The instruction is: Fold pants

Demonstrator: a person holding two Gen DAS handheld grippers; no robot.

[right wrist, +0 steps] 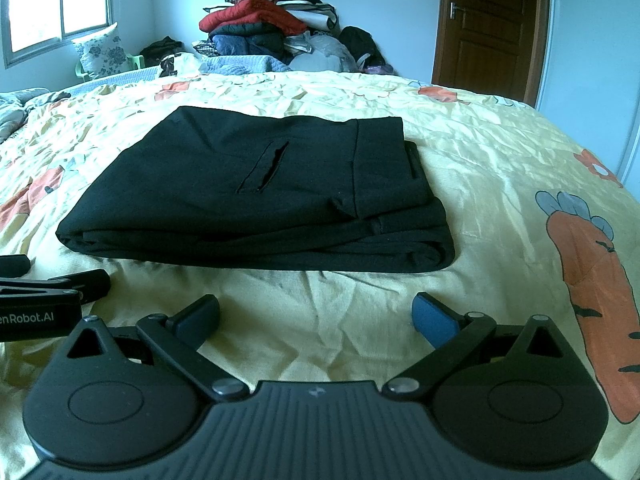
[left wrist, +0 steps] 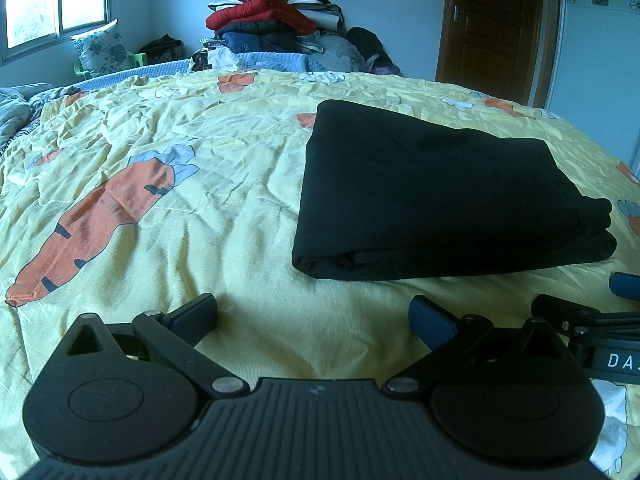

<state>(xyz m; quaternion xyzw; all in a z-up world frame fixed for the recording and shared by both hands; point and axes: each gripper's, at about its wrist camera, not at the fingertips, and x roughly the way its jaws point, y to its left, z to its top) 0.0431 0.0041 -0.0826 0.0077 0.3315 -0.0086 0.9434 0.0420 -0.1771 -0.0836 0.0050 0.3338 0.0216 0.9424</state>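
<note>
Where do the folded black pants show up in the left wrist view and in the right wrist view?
Left wrist: folded black pants lie right of centre, beyond the open left gripper.
Right wrist: pants lie centre-left, pocket slit up.
Shared landmark: clothes pile against the far wall.

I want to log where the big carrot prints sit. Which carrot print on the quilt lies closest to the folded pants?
Of the big ones, the carrot print to the right of the black pants in the right wrist view; the one in the left wrist view sits farther out.
</note>
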